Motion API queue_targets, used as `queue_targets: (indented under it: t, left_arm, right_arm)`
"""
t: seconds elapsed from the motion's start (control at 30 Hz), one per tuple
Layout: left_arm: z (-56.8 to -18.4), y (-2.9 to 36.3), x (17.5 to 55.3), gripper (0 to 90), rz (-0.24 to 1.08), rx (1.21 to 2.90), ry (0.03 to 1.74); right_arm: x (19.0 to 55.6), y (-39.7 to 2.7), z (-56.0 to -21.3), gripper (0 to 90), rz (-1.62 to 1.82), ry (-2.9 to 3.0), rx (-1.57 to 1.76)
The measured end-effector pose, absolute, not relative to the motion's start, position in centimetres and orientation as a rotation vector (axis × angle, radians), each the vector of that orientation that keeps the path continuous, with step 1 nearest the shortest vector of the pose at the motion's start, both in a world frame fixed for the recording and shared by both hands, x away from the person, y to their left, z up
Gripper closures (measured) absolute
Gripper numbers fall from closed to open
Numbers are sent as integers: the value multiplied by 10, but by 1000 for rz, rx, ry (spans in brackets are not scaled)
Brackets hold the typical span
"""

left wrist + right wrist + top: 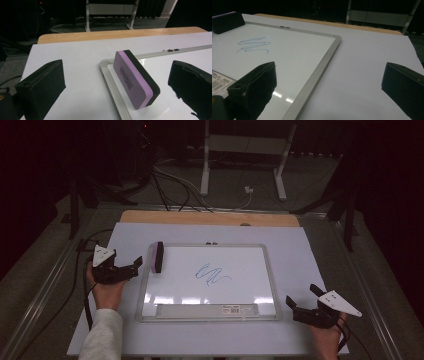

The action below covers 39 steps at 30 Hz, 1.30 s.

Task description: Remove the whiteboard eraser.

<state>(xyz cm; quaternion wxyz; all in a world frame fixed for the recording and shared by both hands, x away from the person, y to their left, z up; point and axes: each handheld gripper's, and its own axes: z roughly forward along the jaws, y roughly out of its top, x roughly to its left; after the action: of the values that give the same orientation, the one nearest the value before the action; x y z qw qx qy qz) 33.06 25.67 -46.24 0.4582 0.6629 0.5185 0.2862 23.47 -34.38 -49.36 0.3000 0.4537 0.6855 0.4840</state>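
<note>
Purple eraser sits between L claw jaws, apart; R claw apart, resting beside whiteboard.

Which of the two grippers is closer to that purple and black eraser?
Left. The left gripper sits open just beside the eraser at the whiteboard's left edge; the right gripper is open past the board's opposite, near corner.

Right tool has its two black jaws spread wide with nothing between them, hovering over the whiteboard's grey right frame edge and the white tabletop. There's a blue squiggle on the board, a dark eraser sitting at the far-left corner, and a barcode sticker near the left jaw.
</note>
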Motion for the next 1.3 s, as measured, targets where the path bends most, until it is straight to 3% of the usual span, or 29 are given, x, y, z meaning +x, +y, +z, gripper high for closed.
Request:
queue_targets:
  t: [1.3]
  left_arm:
    - [-483,229,360,78,562,1698,1326]
  right_arm:
    - [235,-343,-494,0,1287,1831,1201]
